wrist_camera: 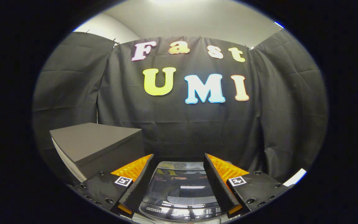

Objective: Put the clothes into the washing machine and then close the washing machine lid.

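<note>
While fingers (179, 174) spread empty, washing machine (180, 199) sits between them, glossy dark lid (179, 186) closed.

The washing machine (180, 193) sits below the parted claw (179, 165) (box (98, 146) to its left).

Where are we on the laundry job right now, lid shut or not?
The glossy dark washing machine lid lies flat and looks closed, seen between the open tongs, which hold nothing. Whether clothes are inside cannot be told. No clothes lie on the grey box beside the machine. If they are loaded, nothing looks left.
</note>
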`<move>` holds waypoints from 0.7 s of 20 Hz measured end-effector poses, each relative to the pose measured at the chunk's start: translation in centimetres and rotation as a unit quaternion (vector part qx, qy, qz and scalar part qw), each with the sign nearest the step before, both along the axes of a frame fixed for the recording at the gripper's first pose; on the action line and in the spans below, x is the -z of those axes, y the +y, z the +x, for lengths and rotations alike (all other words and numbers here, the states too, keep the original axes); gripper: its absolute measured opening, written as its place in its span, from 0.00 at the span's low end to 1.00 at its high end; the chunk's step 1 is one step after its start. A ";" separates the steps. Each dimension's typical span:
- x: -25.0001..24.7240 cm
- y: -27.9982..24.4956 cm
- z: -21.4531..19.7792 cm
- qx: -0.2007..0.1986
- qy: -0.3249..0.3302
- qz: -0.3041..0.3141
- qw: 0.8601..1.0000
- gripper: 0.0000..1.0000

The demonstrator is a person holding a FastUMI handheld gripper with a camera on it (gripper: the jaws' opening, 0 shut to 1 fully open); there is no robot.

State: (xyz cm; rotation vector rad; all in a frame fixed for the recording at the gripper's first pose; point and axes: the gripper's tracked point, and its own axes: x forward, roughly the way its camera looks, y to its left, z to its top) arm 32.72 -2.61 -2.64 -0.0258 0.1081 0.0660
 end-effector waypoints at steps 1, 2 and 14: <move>-0.7 0.0 -0.8 0.001 -0.004 -0.001 1.000 0.97; -1.6 0.1 -1.8 0.001 -0.009 0.000 1.000 0.97; -8.4 -0.1 -15.3 0.024 -0.048 0.023 0.998 0.97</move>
